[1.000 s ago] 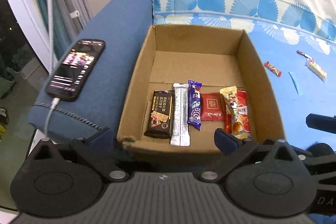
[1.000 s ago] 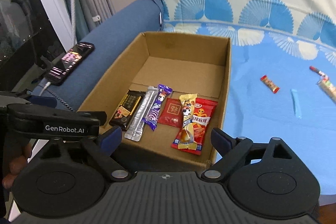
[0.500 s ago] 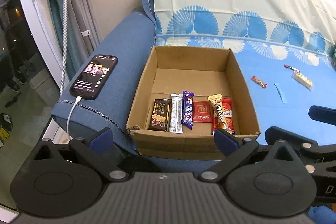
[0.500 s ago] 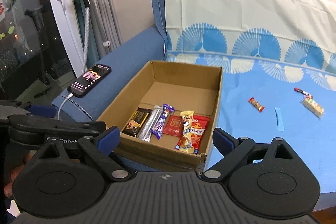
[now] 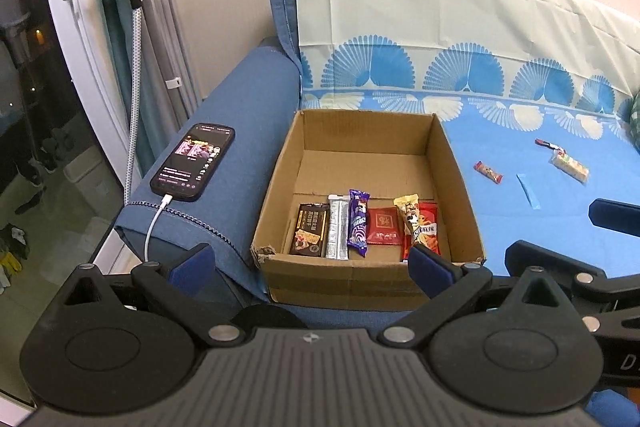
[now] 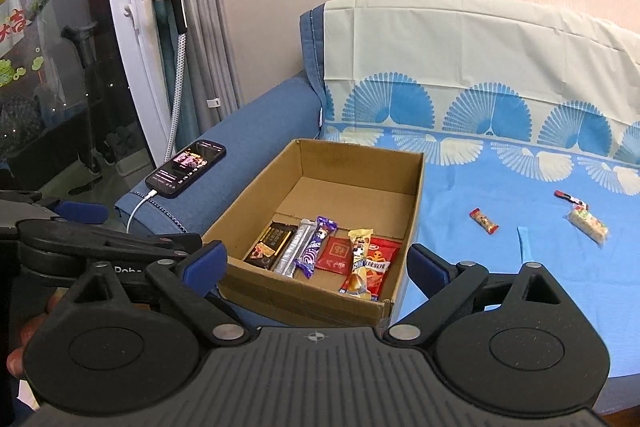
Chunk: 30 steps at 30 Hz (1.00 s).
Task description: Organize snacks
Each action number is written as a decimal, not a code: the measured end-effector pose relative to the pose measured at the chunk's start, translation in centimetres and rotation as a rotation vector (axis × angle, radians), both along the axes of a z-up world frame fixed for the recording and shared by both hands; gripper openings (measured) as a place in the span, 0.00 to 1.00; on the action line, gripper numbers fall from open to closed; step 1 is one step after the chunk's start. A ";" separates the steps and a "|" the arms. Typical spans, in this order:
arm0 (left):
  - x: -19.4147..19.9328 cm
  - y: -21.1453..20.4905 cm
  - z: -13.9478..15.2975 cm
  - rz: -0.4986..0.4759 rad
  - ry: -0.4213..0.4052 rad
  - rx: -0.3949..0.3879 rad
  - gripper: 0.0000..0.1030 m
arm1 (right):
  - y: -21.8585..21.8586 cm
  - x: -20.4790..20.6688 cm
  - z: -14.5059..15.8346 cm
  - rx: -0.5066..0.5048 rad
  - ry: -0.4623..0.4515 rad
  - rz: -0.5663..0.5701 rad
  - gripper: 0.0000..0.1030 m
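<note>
Both my claws, left claw [image 5: 310, 263] and right claw [image 6: 316, 261], gape empty; loose snacks [image 6: 484, 221] at frame right could slide off the slippery sheet [image 6: 500, 227].

My landmark is the cardboard box [image 5: 372, 269] on the sofa seat [image 5: 500, 147]: six snack packets [image 5: 358, 223] lie in a row along its near wall. Left of it, a phone [image 5: 193, 162] rests on the armrest [image 5: 248, 99]. Right of it, four more snacks [image 5: 488, 172] lie scattered on the seat.

Even, warm indoor light, soft shadows; sharp centre, fisheye bending at edges, dark window [image 6: 36, 67] at left
</note>
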<state>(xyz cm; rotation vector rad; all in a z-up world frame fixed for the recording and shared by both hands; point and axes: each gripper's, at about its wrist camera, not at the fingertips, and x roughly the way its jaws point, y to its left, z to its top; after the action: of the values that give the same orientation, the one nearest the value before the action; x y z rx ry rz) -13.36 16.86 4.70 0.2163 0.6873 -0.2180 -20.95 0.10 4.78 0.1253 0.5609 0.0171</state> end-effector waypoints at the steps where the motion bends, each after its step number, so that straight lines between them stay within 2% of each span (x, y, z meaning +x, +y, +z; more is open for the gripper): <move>1: 0.0 0.0 0.0 0.000 -0.003 0.000 1.00 | 0.1 -0.1 0.0 -0.002 -0.002 0.000 0.94; 21: 1.1 -1.2 -0.7 -0.002 0.032 0.034 1.00 | -0.7 0.8 -0.8 0.030 0.024 -0.002 0.94; 30: 3.3 -5.2 -1.6 -0.045 0.092 0.075 1.00 | -4.6 1.9 -2.7 0.120 0.050 -0.091 0.94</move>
<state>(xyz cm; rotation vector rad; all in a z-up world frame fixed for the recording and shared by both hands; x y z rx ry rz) -10.08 11.70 3.11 0.2948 0.7829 -0.2466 -19.10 -4.54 2.07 0.2685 0.6033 -0.0415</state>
